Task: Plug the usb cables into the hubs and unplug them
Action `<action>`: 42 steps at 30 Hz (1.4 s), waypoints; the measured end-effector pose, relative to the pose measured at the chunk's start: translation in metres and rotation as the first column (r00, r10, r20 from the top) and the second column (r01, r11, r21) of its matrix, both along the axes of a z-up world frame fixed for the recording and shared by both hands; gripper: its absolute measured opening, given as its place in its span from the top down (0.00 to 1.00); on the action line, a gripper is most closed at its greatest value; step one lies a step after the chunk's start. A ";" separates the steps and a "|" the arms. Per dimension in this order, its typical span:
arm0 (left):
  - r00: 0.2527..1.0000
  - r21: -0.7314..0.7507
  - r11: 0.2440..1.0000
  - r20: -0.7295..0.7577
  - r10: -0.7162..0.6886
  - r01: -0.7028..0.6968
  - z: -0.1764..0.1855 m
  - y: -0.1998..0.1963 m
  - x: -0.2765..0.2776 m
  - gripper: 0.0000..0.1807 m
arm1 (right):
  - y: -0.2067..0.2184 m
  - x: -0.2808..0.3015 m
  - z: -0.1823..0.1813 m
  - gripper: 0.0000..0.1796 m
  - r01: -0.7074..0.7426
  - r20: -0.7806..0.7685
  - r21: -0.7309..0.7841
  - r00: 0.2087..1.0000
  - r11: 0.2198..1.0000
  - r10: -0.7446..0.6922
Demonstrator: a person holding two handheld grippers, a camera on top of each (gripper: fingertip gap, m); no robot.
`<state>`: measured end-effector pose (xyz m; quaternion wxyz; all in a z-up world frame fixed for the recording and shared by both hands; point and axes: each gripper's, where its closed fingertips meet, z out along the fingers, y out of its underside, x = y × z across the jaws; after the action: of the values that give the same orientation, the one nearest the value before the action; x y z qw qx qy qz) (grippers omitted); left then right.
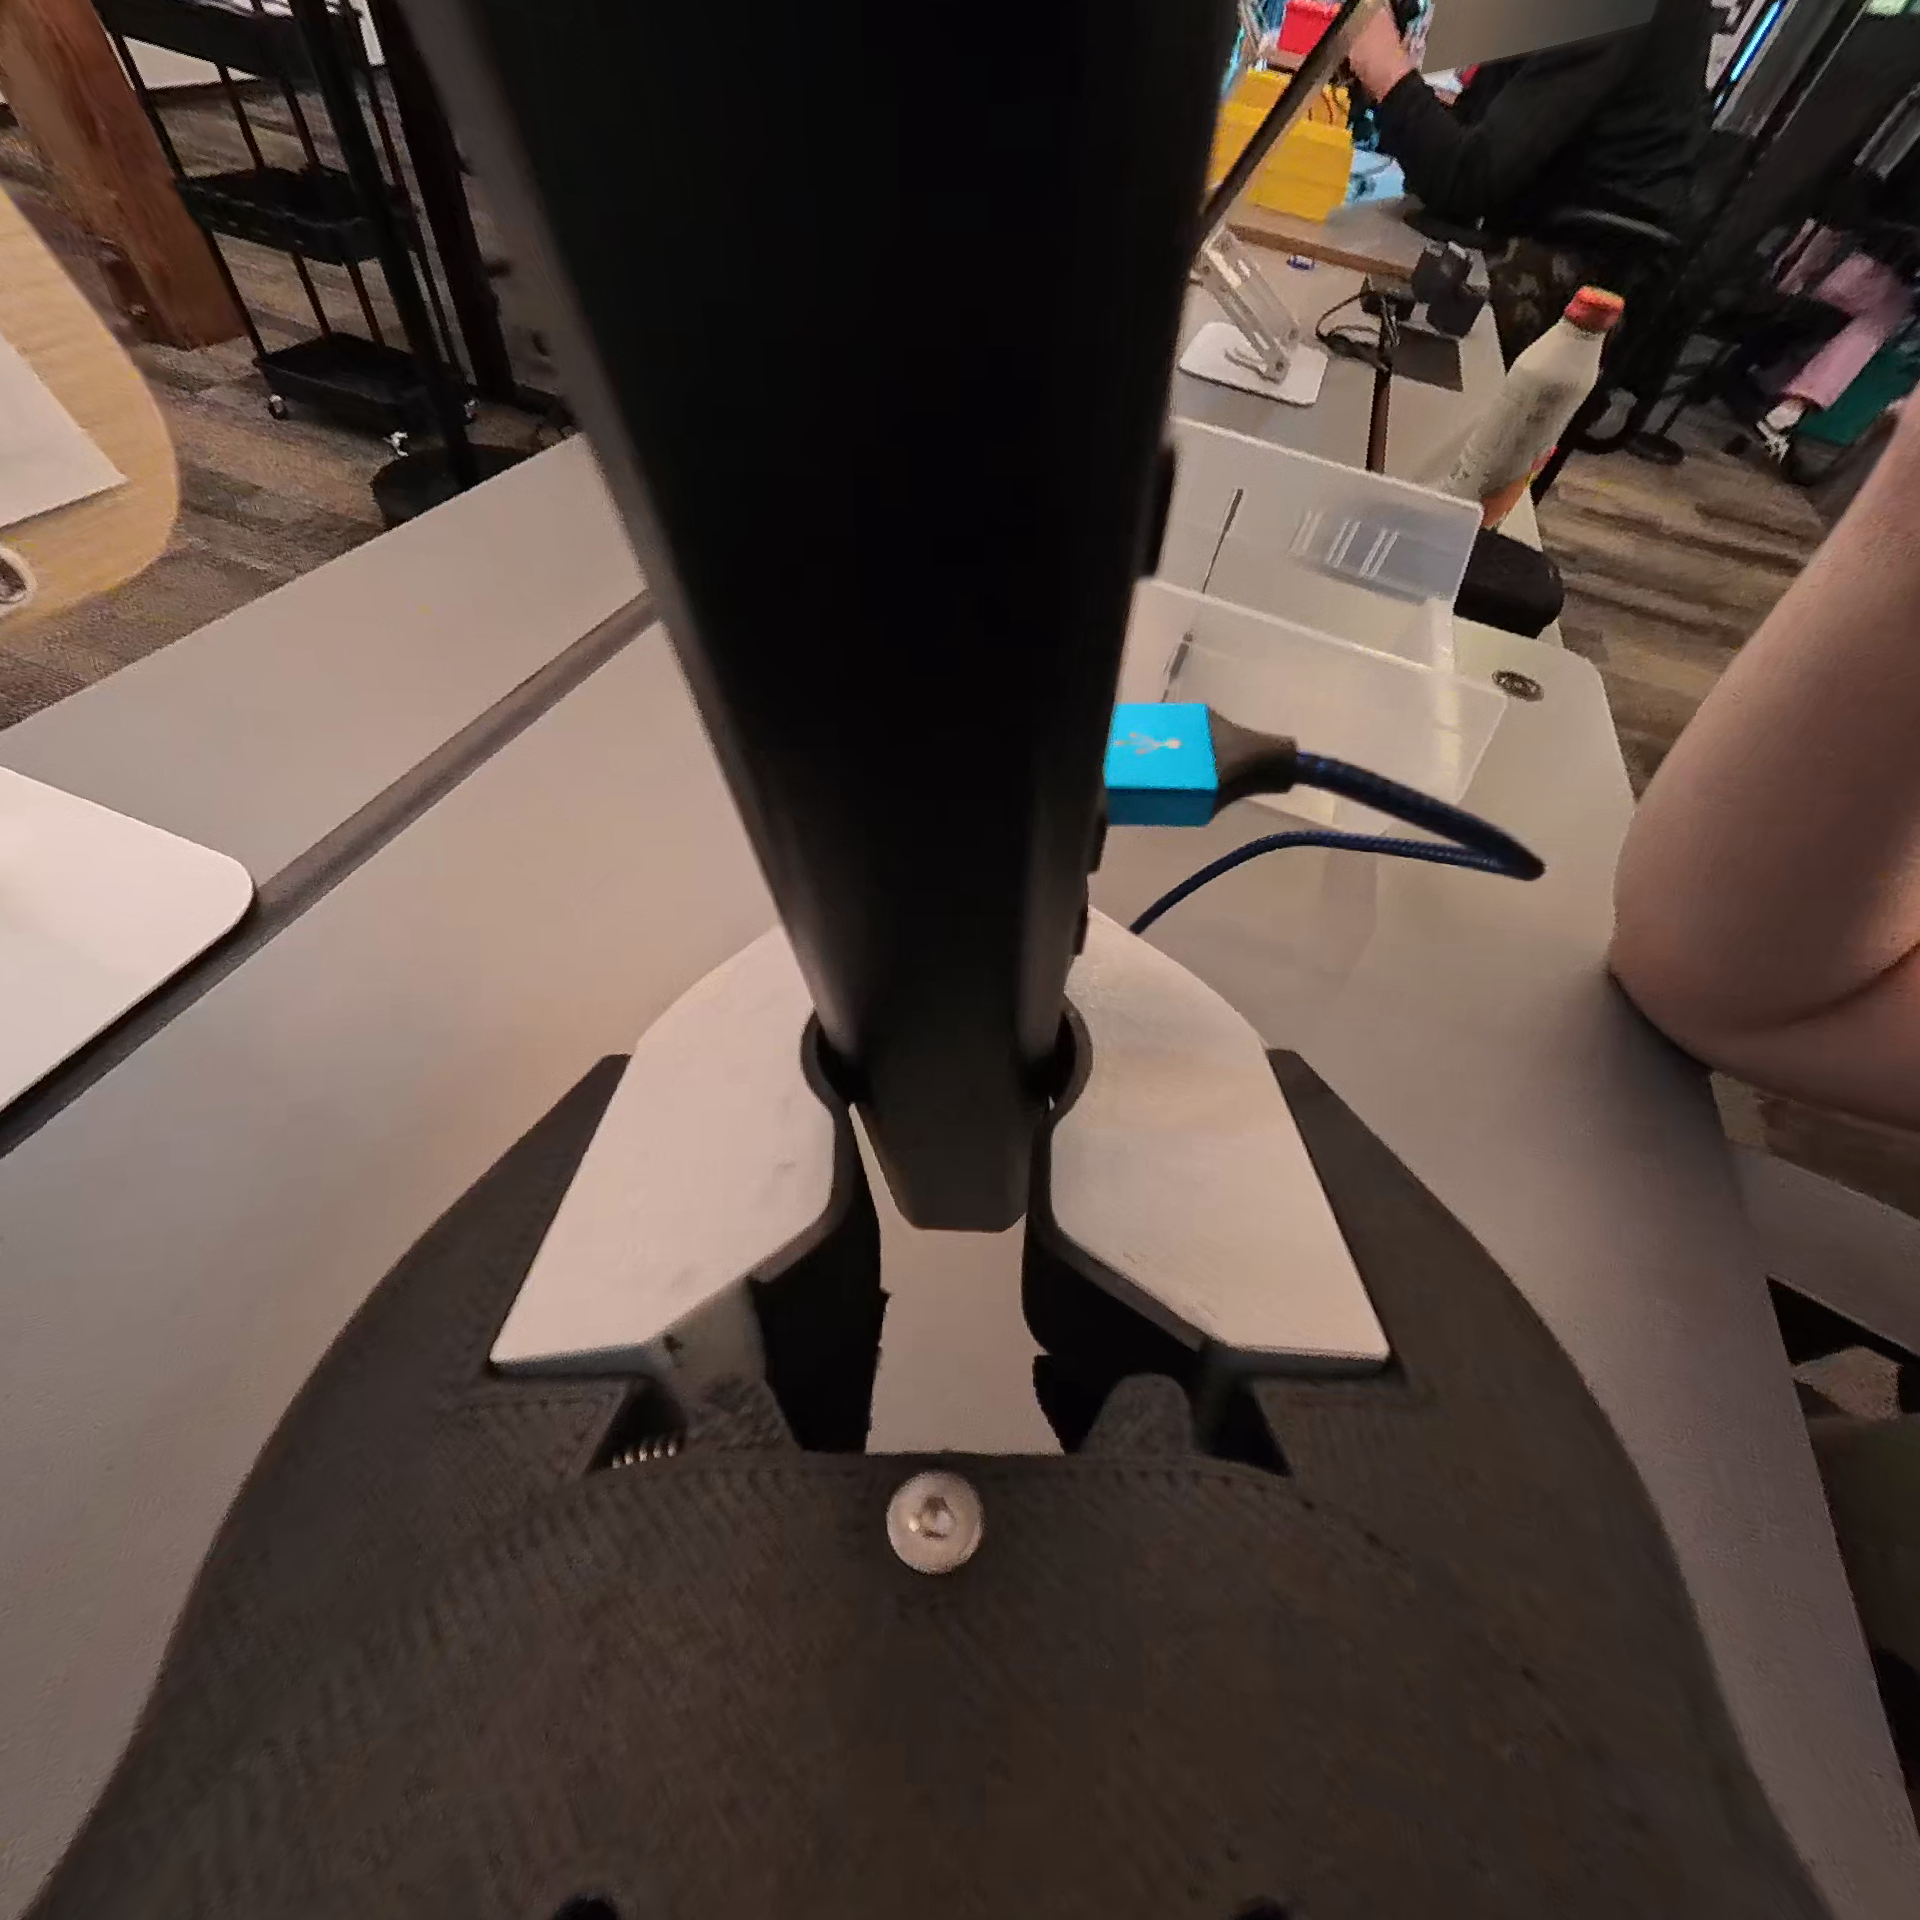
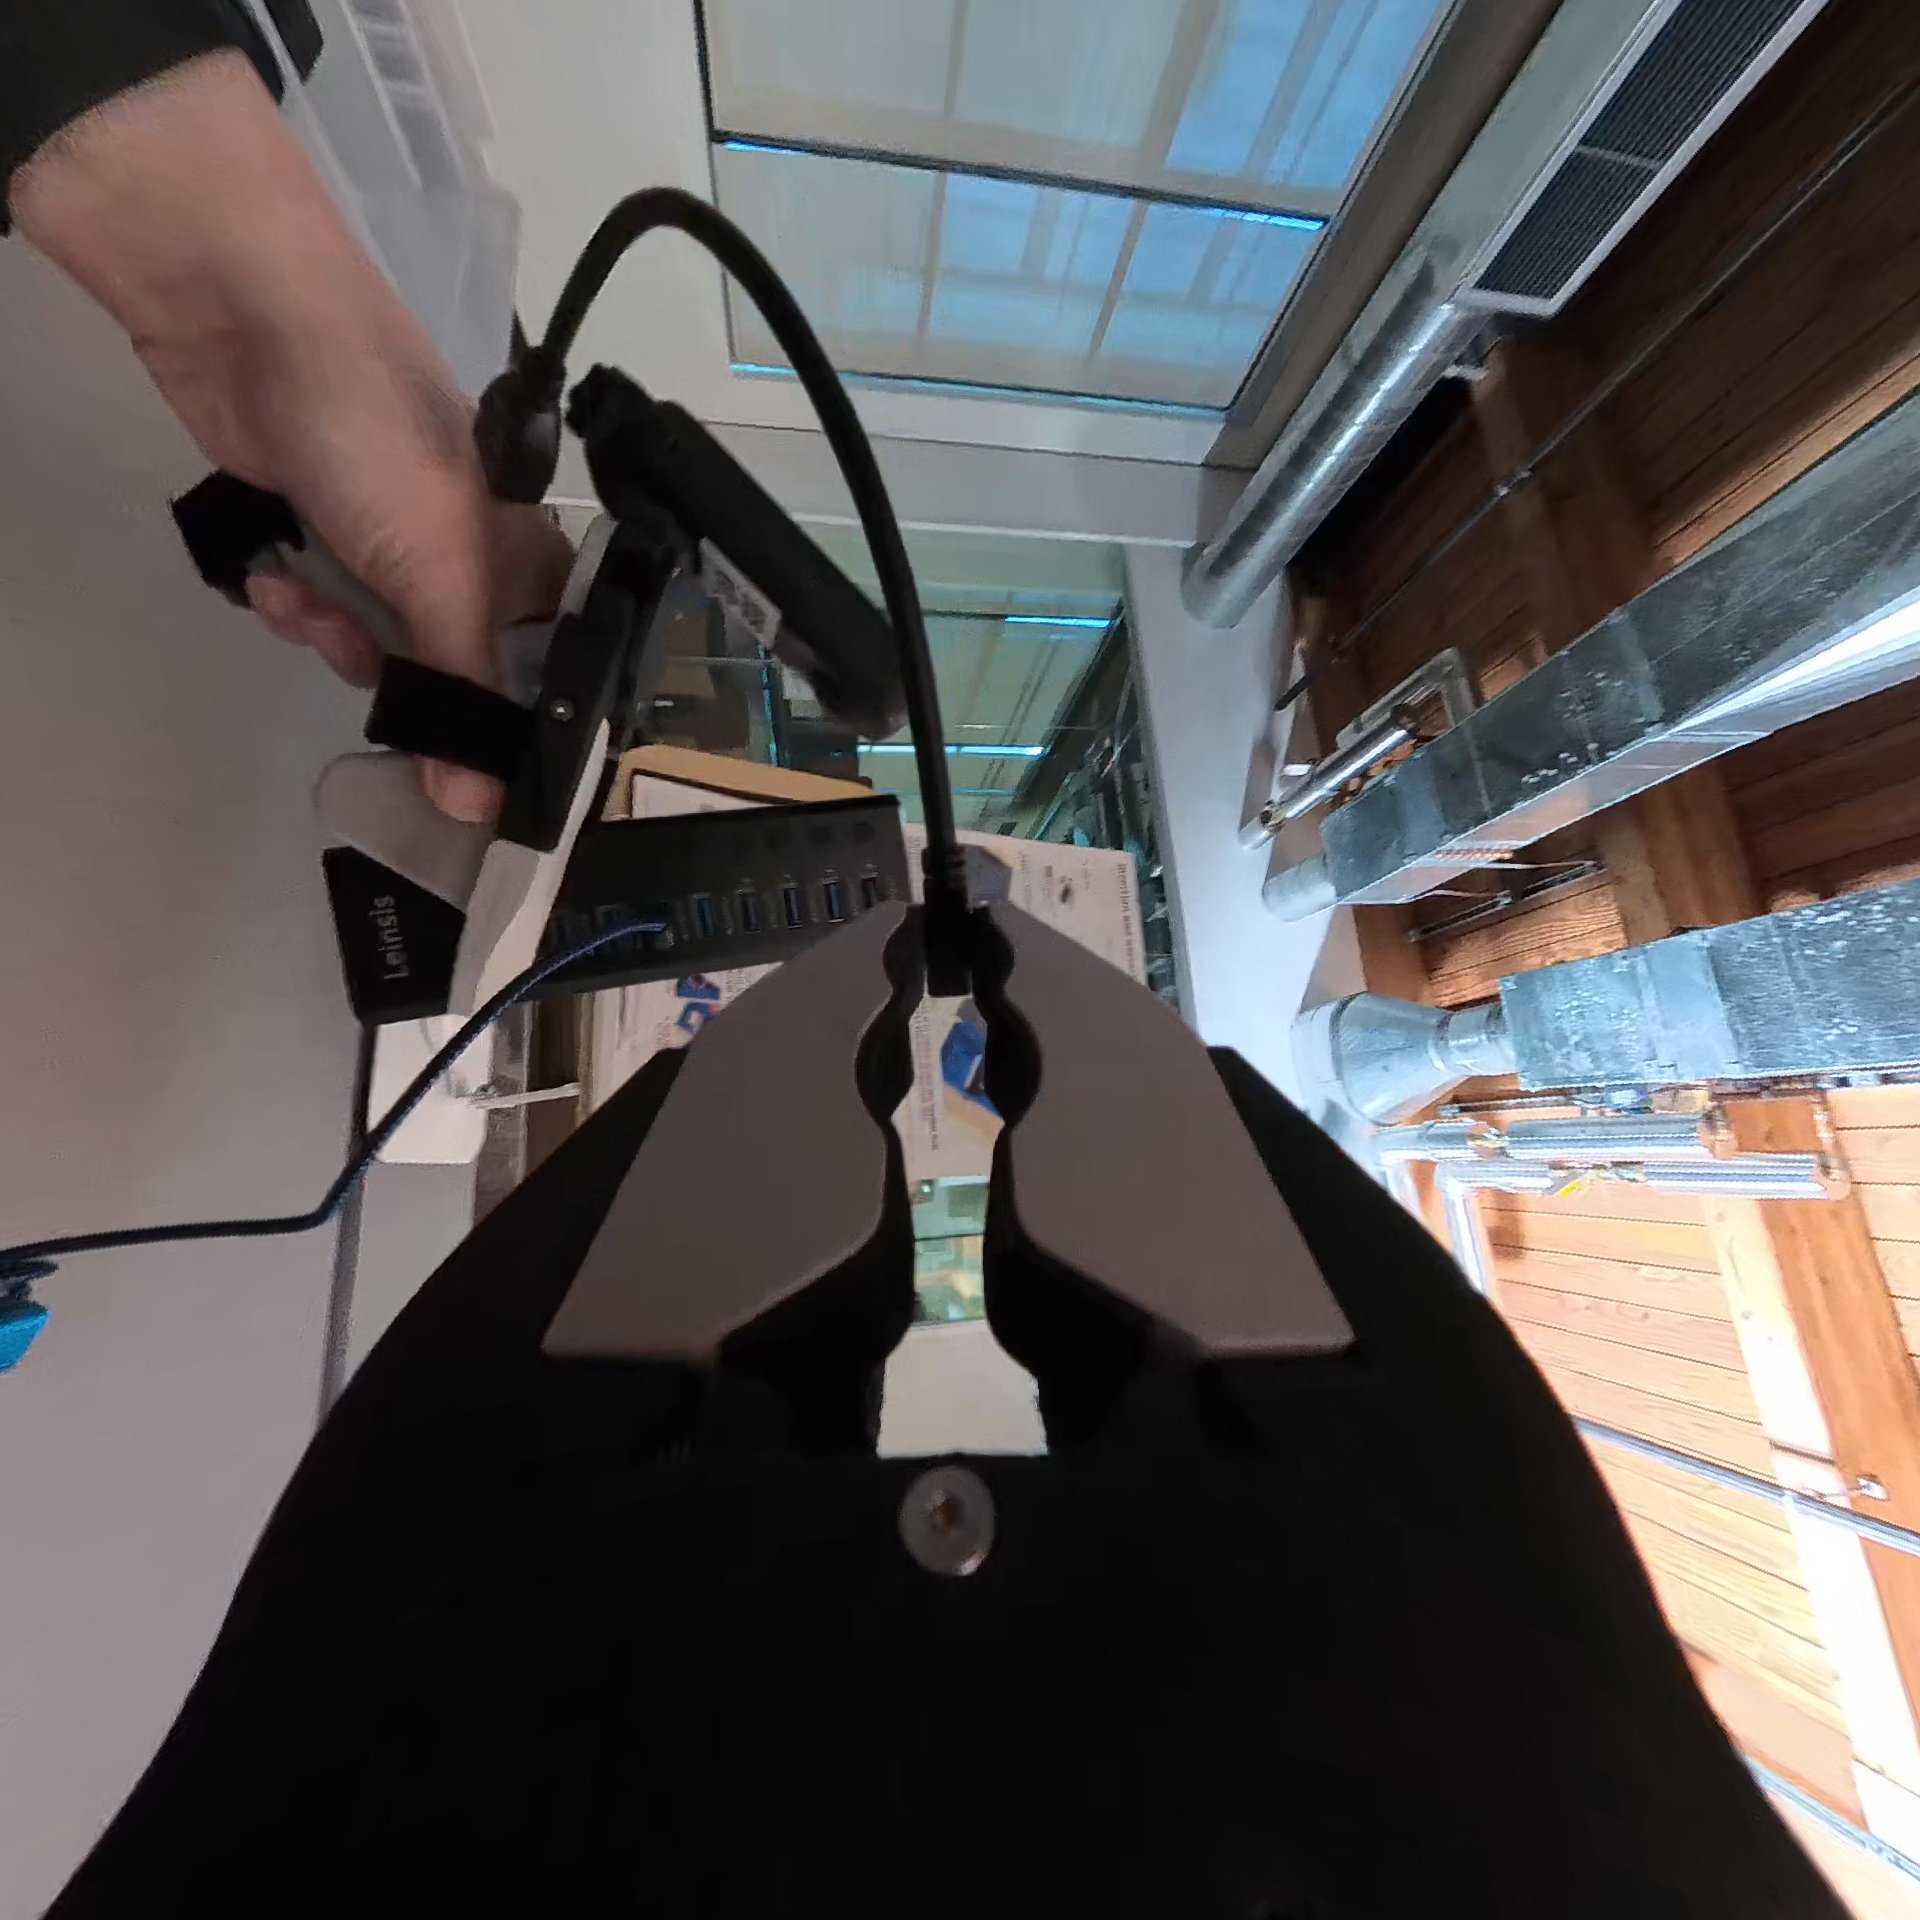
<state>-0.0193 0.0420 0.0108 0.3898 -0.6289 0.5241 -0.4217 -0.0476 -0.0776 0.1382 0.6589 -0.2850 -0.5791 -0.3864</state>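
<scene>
Left wrist view: the left gripper [image 1: 940,1070] has its fingers [image 1: 686,1143] clenched on the near end of a long black hub [image 1: 883,520], which rises up the middle of the frame and hides much behind it. On the hub's right side a bright blue plug [image 1: 1162,764] sits in a port, and its dark blue braided cable [image 1: 1403,831] loops out and back toward the grey bench [image 1: 364,935]. Just beyond stand two clear plastic bins [image 1: 1330,644]. A person's bare arm [image 1: 1787,831] rests on the bench edge at right. Farther off are one bottle with a red cap [image 1: 1538,395] and a seated person [image 1: 1538,114] at another desk.

The right wrist view is rolled on its side and shows what the first cannot. The right gripper [image 2: 948,961] grips one black plug [image 2: 948,925] at its fingertips; the plug is in the air, just short of the hub's [image 2: 727,904] port face, and not inserted. Its black cable [image 2: 790,364] arcs up and back. At least four blue ports show in a row, with the blue braided cable [image 2: 436,1091] seated farther along. Beyond, a hand [image 2: 312,416] holds the left gripper [image 2: 540,914], which clamps the hub. Overhead run metal ducts [image 2: 1558,779] and wooden ceiling boards.

Two cables in all: one plugged in, one held.
</scene>
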 end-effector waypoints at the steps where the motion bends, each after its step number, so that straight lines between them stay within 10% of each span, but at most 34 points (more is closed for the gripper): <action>1: 1.000 0.012 1.000 -0.002 0.006 -0.005 0.000 0.000 0.001 0.84 | 0.004 -0.001 -0.005 0.95 -0.003 0.003 -0.029 1.000 1.000 0.004; 42: 0.996 0.158 0.985 -0.028 0.079 -0.074 0.013 -0.027 0.022 0.84 | 0.067 0.020 -0.032 0.95 0.206 0.046 -0.116 0.978 0.972 -0.202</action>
<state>0.0025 0.0146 0.0233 0.4447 -0.6232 0.5378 -0.3531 -0.0276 -0.0103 0.1060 0.5874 -0.3753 -0.5801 -0.4214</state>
